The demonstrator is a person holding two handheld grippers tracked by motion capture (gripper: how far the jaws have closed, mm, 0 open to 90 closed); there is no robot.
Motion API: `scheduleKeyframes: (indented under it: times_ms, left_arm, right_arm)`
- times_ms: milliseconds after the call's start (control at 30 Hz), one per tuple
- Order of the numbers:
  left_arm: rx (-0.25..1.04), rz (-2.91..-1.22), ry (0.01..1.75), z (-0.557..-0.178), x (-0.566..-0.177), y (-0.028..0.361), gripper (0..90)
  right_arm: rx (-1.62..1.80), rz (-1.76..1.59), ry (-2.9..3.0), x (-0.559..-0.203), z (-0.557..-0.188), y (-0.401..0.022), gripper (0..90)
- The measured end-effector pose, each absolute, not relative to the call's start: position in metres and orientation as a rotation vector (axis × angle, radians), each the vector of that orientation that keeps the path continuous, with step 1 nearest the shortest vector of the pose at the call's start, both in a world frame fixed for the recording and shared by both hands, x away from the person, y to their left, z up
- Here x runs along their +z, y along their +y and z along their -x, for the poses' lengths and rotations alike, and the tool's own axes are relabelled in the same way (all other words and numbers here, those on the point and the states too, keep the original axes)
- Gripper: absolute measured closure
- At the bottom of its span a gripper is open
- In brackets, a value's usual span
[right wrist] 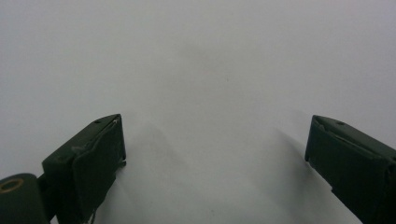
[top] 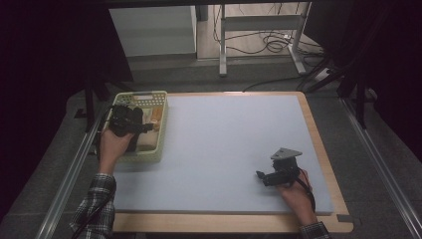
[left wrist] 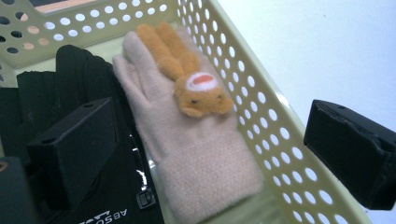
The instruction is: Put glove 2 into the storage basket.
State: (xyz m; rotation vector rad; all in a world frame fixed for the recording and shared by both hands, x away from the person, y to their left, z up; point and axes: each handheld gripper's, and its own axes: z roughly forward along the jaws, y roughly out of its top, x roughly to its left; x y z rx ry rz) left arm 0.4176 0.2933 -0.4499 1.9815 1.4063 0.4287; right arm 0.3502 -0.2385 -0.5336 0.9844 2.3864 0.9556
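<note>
A pale yellow perforated basket (top: 161, 130) (left wrist: 261, 121) sits at the left of the white mat. Inside lie a beige glove (left wrist: 196, 154) with an orange plush animal (left wrist: 187, 79) on its back, and beside it a black glove (left wrist: 60, 98). My left gripper (top: 130, 123) (left wrist: 210, 140) hovers over the basket, open, its jaws straddling the beige glove and the basket's right wall, nothing held. My right gripper (top: 268, 177) (right wrist: 215, 154) rests low over the mat near the front right, open, with bare mat between its jaws.
The white mat (top: 224, 149) lies on a wooden table (top: 318, 144). Metal rails (top: 74, 164) run along both sides. Behind the table stand a desk frame (top: 259, 30) and loose cables on the floor.
</note>
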Motion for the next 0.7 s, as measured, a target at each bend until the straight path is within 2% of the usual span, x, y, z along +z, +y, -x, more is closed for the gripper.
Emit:
scheduleKeyframes:
  times_ms: [367,700]
  left_arm:
    - [0.429,-1.967,1.314,-0.401,-0.445,0.285,2.6]
    - [0.421,-2.009,1.148,-0.381,-0.437,0.246,2.6]
  right_arm:
    - [0.952,-0.982,2.387,-0.533,-0.350,-0.238,4.7]
    - [0.949,-0.981,2.386,-0.533,-0.350,-0.238,4.7]
